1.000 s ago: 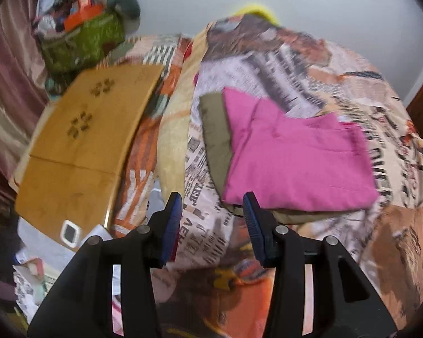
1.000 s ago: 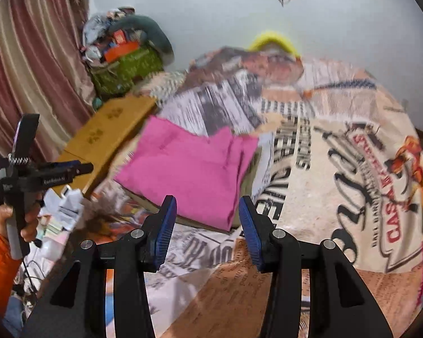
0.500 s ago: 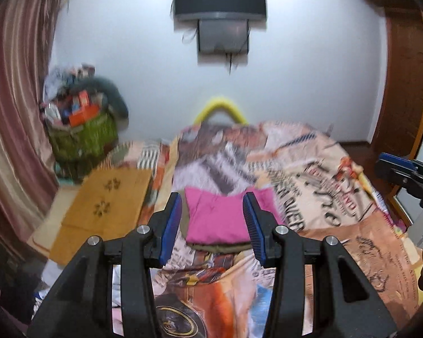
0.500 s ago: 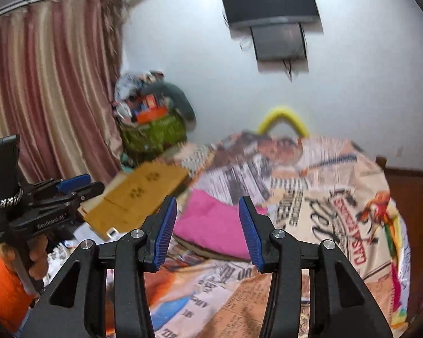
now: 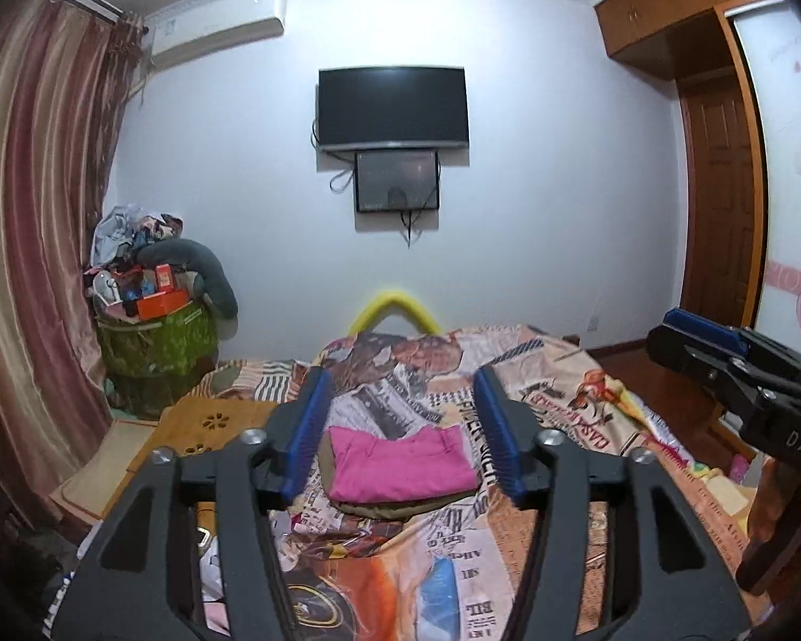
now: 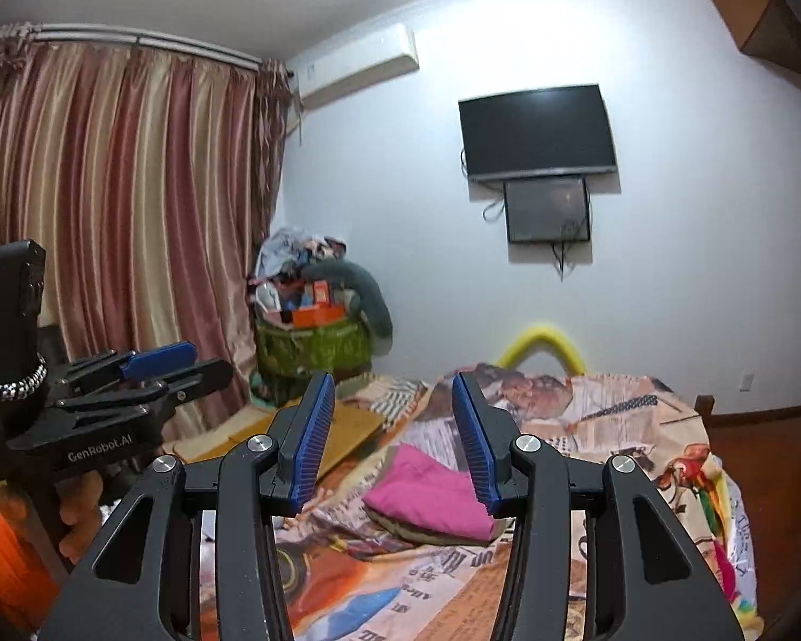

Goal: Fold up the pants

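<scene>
The pink pants (image 5: pixel 400 467) lie folded in a neat rectangle on top of an olive garment (image 5: pixel 384 508), on the printed bedspread (image 5: pixel 555 416). They also show in the right wrist view (image 6: pixel 427 499). My left gripper (image 5: pixel 403 427) is open and empty, held well back from the pile and above the bed. My right gripper (image 6: pixel 392 440) is open and empty, also held back from the pile. The left gripper shows at the left of the right wrist view (image 6: pixel 149 368); the right gripper shows at the right of the left wrist view (image 5: pixel 710 344).
A wooden board (image 5: pixel 208 427) lies on the floor left of the bed. A green bag piled with clutter (image 5: pixel 155 331) stands by the striped curtain (image 6: pixel 123 213). A TV (image 5: pixel 392 107) hangs on the far wall. A wooden door (image 5: pixel 721 203) is at the right.
Both grippers have pulled back and tilted up from the folded pile, so the pants look smaller and the far wall and TV have come into view. The pants have not moved.
</scene>
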Action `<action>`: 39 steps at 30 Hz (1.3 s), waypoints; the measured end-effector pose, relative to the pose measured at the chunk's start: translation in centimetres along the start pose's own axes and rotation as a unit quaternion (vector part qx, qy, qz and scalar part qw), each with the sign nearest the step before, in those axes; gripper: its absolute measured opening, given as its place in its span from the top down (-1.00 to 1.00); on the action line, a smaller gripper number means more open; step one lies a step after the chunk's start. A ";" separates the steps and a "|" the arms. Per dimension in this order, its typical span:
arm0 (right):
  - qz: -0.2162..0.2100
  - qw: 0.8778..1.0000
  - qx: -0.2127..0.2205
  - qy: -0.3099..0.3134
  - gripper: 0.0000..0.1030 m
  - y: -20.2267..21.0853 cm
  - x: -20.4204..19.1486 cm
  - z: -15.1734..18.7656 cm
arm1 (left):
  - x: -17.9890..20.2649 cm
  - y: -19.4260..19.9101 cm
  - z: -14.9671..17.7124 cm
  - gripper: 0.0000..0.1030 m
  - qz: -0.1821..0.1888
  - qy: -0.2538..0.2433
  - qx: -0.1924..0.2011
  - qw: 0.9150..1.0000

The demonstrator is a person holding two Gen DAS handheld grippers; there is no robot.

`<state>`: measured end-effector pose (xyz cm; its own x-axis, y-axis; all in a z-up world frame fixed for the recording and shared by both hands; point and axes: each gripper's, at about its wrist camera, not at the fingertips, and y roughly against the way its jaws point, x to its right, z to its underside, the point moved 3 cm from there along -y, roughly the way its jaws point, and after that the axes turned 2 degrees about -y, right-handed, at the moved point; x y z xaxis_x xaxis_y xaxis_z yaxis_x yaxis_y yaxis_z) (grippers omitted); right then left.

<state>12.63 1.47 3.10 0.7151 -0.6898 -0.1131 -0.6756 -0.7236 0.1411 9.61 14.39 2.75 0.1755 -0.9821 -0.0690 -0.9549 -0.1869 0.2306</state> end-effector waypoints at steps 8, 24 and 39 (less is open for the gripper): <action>0.021 1.000 0.016 -0.001 -0.46 1.5 -0.4 0.3 | 0.2 2.7 0.3 -0.99 -0.004 0.007 0.039 0.999; 0.054 0.998 0.027 -0.006 -1.00 2.5 -0.9 0.5 | 0.5 3.7 1.0 -1.00 -0.022 0.004 0.051 0.998; 0.060 0.998 0.023 -0.012 -1.00 2.7 -0.5 0.9 | 0.7 3.1 1.1 -1.00 -0.018 -0.001 0.047 0.999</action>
<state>10.26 -0.14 2.71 0.6242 -0.7718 -0.1214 -0.7644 -0.6354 0.1093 6.50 13.15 2.32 0.2092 -0.9748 -0.0775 -0.9665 -0.2181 0.1355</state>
